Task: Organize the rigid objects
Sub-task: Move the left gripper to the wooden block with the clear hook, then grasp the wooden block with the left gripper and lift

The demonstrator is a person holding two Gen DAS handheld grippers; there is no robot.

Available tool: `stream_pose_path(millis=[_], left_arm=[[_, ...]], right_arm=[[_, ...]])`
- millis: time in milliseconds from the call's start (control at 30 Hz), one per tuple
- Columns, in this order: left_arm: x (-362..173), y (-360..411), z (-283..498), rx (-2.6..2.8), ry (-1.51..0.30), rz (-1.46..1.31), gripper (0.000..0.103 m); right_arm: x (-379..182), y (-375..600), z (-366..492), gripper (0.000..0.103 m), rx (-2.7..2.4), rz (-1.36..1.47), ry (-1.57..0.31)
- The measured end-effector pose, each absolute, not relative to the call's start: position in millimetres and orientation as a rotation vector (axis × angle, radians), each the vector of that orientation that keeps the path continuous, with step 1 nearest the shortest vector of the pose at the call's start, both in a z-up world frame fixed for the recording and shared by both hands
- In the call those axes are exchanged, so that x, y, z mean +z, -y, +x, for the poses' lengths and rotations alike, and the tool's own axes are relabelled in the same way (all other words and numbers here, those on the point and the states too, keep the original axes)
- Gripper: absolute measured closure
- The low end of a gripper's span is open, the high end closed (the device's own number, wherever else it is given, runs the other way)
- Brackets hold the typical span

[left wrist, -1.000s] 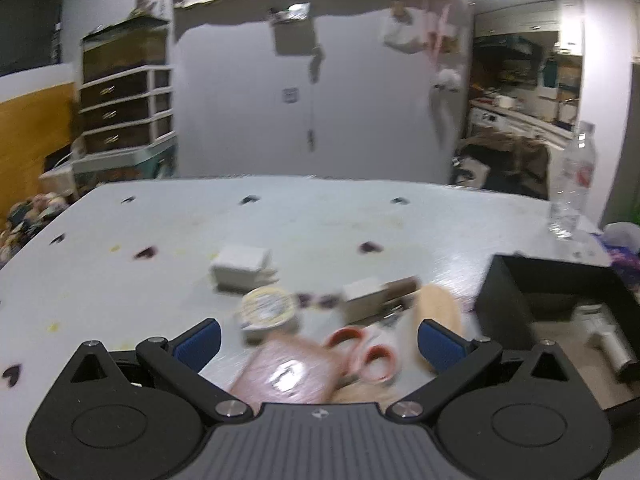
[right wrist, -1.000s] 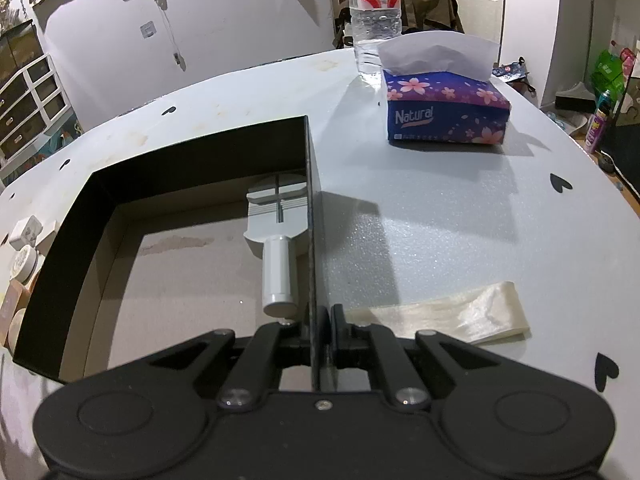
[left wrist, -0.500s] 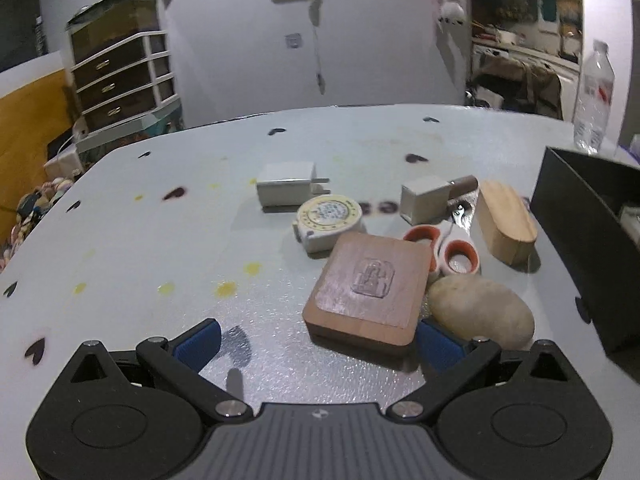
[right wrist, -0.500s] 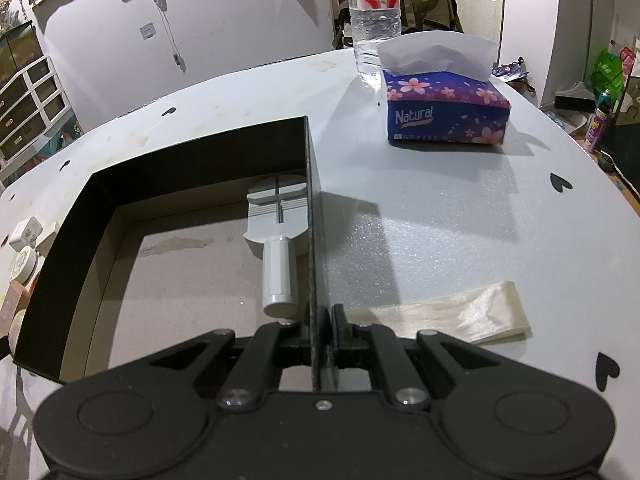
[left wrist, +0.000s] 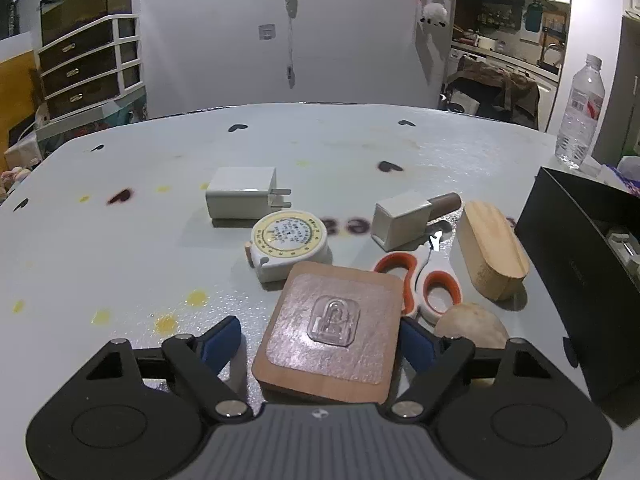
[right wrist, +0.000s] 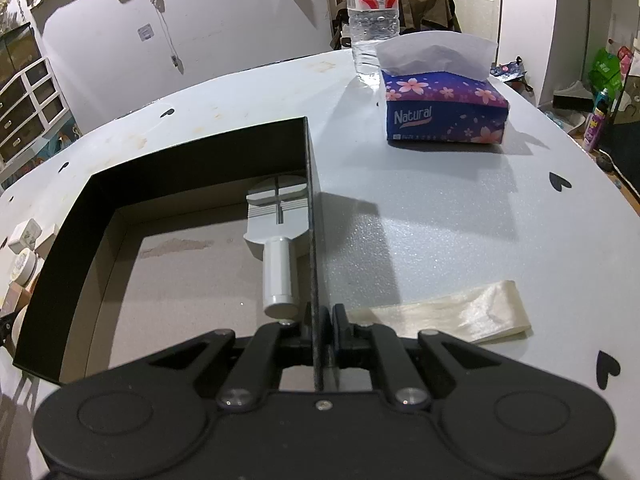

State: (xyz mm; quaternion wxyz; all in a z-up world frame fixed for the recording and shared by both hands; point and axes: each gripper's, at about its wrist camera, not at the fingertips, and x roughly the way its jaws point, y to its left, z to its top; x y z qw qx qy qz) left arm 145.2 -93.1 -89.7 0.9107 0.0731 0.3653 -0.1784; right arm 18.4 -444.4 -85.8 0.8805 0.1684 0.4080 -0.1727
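A square wooden block [left wrist: 332, 332] with a clear hook stuck on top lies on the white table between the blue pads of my left gripper [left wrist: 318, 336]. Its jaws are closing; the right pad is at the block's edge and a gap remains on the left. Behind the block lie a round tape measure [left wrist: 290, 242], a white charger [left wrist: 242, 194], orange-handled scissors [left wrist: 424, 280], a small white box [left wrist: 404, 216], an oval wooden piece [left wrist: 490, 248] and a stone [left wrist: 470, 326]. My right gripper [right wrist: 320, 316] is shut on the right wall of the black box [right wrist: 308, 200], which holds a grey metal tool [right wrist: 278, 248].
The black box [left wrist: 576, 264] stands right of the object cluster. A water bottle [right wrist: 372, 12] and a tissue pack [right wrist: 444, 116] stand on the far right of the table. A flat pale plastic strip [right wrist: 448, 312] lies beside the box. Drawers stand beyond the table's left edge.
My left gripper has dropped and come in over the cluster, so the wooden block now sits between its jaws, which have narrowed. The right gripper and box have not moved.
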Motion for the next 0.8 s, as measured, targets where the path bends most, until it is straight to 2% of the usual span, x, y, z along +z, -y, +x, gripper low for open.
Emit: stream_pose_path(millis=[300,400,633,800], left_arm=[[-85,100,156,-0.432,-0.793,0.152,0.027],[-82,102,157,-0.451,-0.808,0.176,0.034],[-81,98,150,-0.435,-0.83,0.202,0.035],[-66,89,144,-0.362,-0.777,0.155,0.035]], right_arm=[[-86,444,18,0.094,-0.359,0.354,-0.849],[-86,444,18,0.094,-0.36,0.357,-0.846],[-86,445,17,0.094,-0.358,0.361,-0.843],[-86,445,17,0.094,-0.357,0.359,-0.844]])
